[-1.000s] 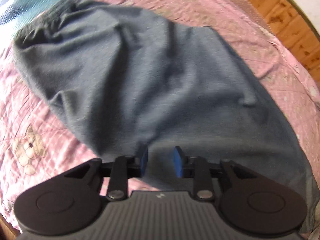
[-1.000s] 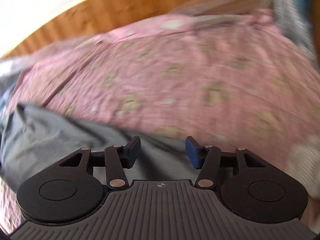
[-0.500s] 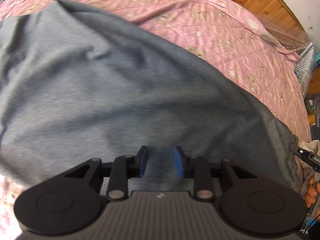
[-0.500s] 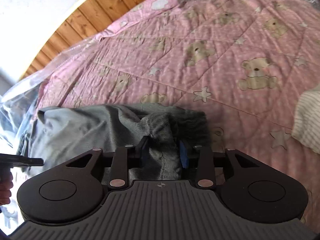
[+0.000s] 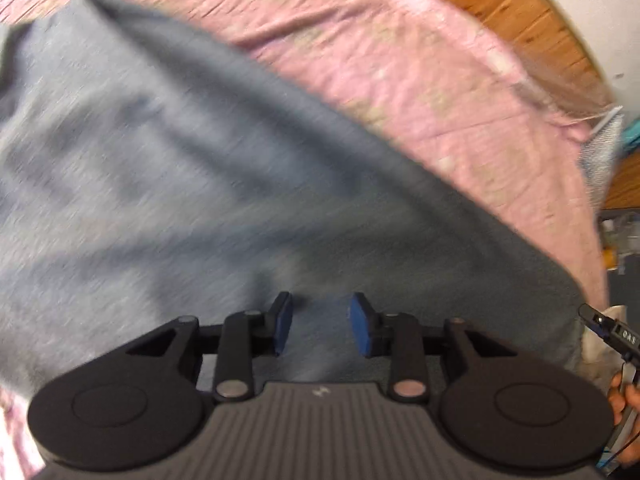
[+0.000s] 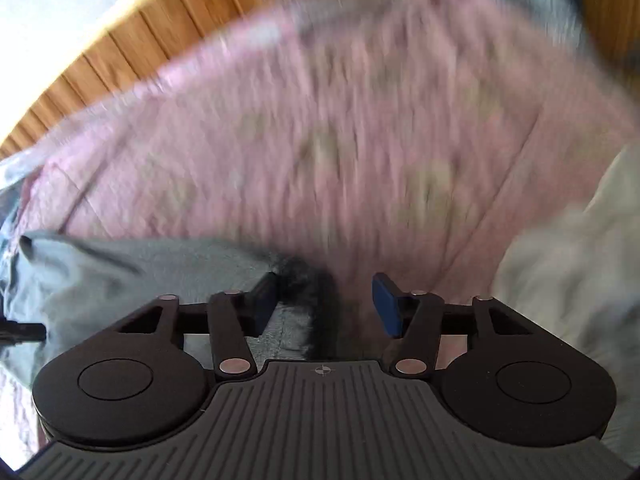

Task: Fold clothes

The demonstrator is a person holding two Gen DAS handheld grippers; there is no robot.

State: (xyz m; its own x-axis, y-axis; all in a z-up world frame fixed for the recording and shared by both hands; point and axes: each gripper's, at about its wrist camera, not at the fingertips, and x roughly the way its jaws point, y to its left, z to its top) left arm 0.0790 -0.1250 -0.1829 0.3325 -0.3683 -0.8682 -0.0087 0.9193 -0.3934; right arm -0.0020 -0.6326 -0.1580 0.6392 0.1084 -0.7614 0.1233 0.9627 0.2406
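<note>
A grey garment lies spread over the pink bear-print quilt and fills most of the left wrist view. My left gripper hovers over its near part. Its jaws are opening, and cloth shows in the gap without either pad pressing on it. In the right wrist view the garment ends in a dark folded corner beside the left pad. My right gripper has its jaws opening wide, and that corner lies loose between them. Both views are blurred by motion.
Wooden panelling runs behind the bed. A cream cloth lies on the quilt at the right. A grey knitted item hangs at the bed's far edge. A hand on the other gripper shows at the right margin.
Half a second ago my right gripper's jaws were closed on the bunched garment corner; now they stand apart and the corner lies free. The left gripper slid across the garment and its pads parted slightly.
</note>
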